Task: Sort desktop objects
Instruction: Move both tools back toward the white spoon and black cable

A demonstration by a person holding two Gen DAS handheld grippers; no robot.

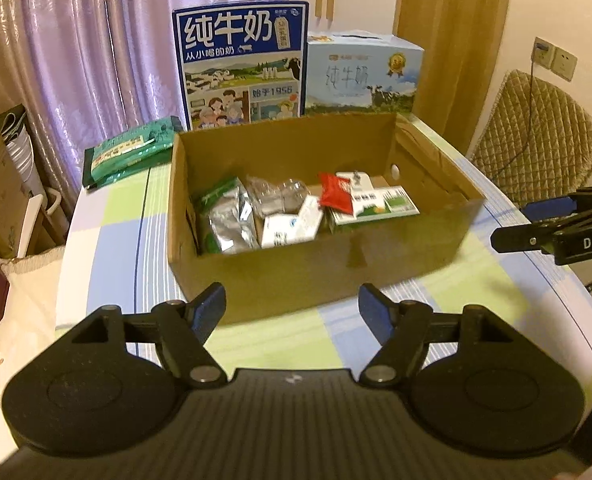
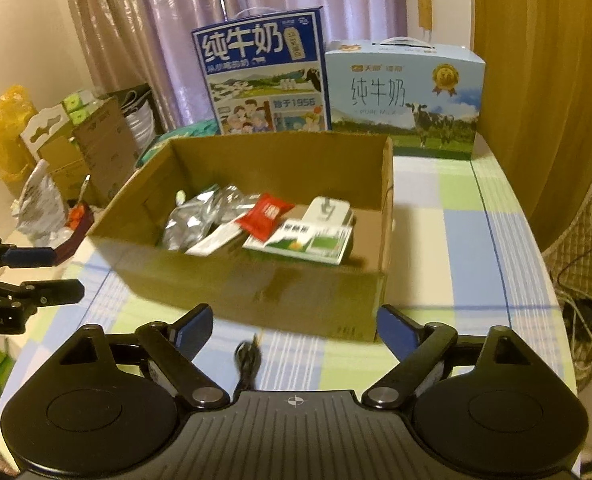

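inside our cardboard box [image 1: 296, 276] lie a red packet [image 1: 337, 197], silver bags [image 1: 231, 224] and milk cartons [image 1: 380, 205]; our left gripper [image 1: 291, 308] and right gripper [image 2: 293, 326] are wide open, holding nothing.

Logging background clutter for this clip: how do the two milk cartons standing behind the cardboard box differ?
The dark blue milk carton is taller and narrower; the light blue milk carton is lower and wider. The dark blue one shows cartoon people and a village, the light blue one a cow on grass with a gold medal. The dark blue one stands left, the light blue one right. Both stand upright on the table behind the cardboard box, with handles on top.
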